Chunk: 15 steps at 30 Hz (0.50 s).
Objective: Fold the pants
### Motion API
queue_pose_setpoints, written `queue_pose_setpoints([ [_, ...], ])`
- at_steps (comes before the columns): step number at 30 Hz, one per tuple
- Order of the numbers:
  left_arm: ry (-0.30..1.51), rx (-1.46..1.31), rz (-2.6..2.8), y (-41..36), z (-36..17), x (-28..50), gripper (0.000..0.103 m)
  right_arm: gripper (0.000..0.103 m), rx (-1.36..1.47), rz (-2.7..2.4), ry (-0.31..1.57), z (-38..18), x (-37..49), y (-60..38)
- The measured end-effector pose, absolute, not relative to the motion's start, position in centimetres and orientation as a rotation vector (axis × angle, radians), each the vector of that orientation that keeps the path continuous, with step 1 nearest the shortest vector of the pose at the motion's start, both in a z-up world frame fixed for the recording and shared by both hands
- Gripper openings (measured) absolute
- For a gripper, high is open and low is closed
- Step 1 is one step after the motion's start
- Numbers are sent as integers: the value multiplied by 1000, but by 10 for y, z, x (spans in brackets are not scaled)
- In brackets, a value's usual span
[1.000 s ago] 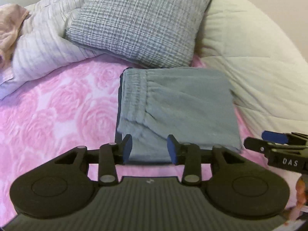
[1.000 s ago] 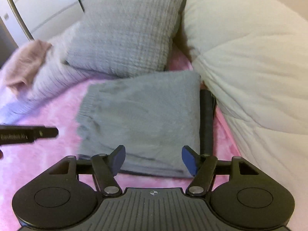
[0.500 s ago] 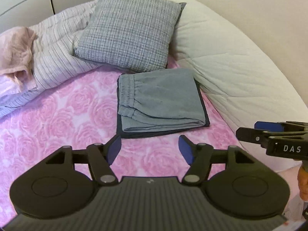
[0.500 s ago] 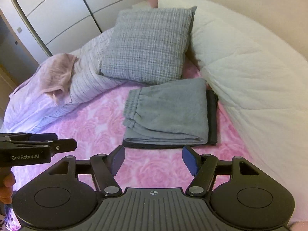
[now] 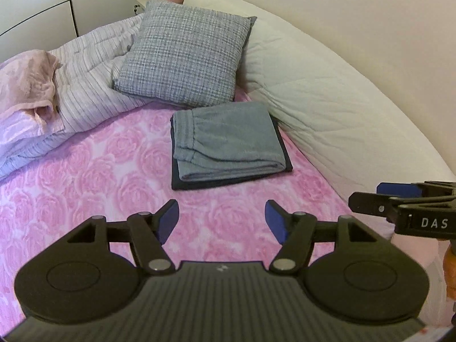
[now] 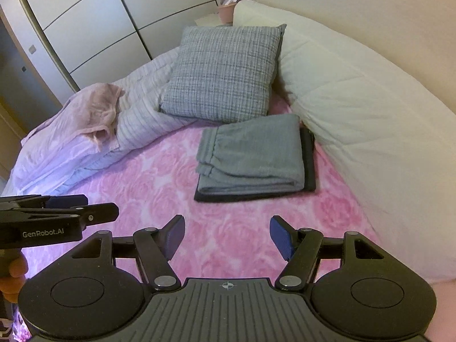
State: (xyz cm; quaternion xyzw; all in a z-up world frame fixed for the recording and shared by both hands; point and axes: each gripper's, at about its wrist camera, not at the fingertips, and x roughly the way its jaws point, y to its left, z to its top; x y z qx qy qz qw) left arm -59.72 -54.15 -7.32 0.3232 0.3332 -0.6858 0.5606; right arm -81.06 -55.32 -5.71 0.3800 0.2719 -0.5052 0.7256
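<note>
The grey pants (image 5: 225, 139) (image 6: 250, 154) lie folded into a neat rectangle, elastic waistband on the left, on top of a dark folded garment (image 5: 228, 182) (image 6: 309, 159) on the pink rose-print bedspread (image 5: 85, 185) (image 6: 142, 188). My left gripper (image 5: 221, 221) hangs open well short of the pants, nothing between its blue pads. My right gripper (image 6: 227, 235) is likewise open and empty, held back over the bedspread. Each gripper also shows at the other view's edge: the right gripper (image 5: 367, 196) and the left gripper (image 6: 97, 209).
A grey checked pillow (image 5: 185, 57) (image 6: 225, 74) leans just behind the pants. A cream quilted bolster (image 5: 342, 108) (image 6: 370, 114) runs along the right side against the wall. A striped duvet (image 5: 94, 85) with a pink garment (image 5: 25, 85) is piled at the left. Wardrobe doors (image 6: 99, 22) stand behind.
Both grippers have pulled up and back from the pants, which now look smaller and farther off. The left gripper's jaws have widened and no longer sit at the pants' near edge.
</note>
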Motion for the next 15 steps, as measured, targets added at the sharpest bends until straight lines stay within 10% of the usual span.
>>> queue_pose_setpoints([
  [15,771,772,-1673,-511,-75,-600,63,63,823,-1151,611,-56,-802,-512],
])
